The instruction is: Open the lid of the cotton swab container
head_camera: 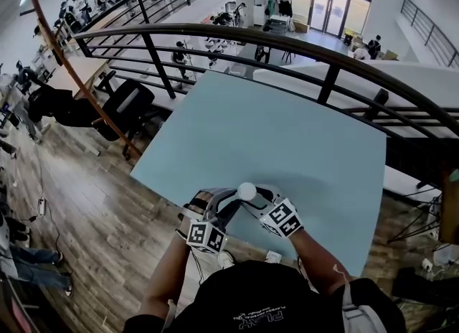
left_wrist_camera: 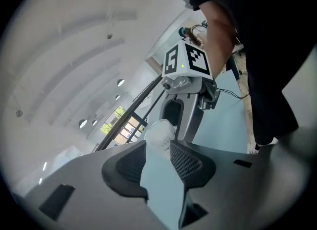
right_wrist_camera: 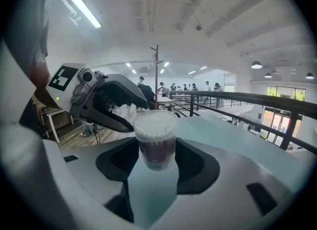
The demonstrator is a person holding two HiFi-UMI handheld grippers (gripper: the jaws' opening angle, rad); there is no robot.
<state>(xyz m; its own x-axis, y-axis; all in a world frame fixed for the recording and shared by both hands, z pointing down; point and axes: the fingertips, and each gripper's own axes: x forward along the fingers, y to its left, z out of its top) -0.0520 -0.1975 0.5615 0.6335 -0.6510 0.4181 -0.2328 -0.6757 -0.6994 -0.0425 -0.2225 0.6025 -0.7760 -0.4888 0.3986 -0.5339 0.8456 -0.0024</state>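
Observation:
The cotton swab container (head_camera: 247, 191) is a small clear cup with a dark label, packed with white swab tips, held just above the pale blue table (head_camera: 287, 130) near its front edge. My right gripper (right_wrist_camera: 156, 158) is shut on the container (right_wrist_camera: 156, 142), with its pads against the two sides of the lower half. In the left gripper view the container (left_wrist_camera: 159, 132) stands just beyond the tips of my left gripper (left_wrist_camera: 157, 147), which is open with only table showing between its jaws. In the head view the left gripper (head_camera: 224, 202) and right gripper (head_camera: 257, 197) meet at the container. I cannot make out a separate lid.
A black curved railing (head_camera: 330, 73) runs behind the table's far edge, with a drop to a lower floor beyond. Wooden floor (head_camera: 93, 202) lies left of the table, with a dark office chair (head_camera: 129, 105) near the table's far left corner. The person's arms and dark shirt fill the bottom of the head view.

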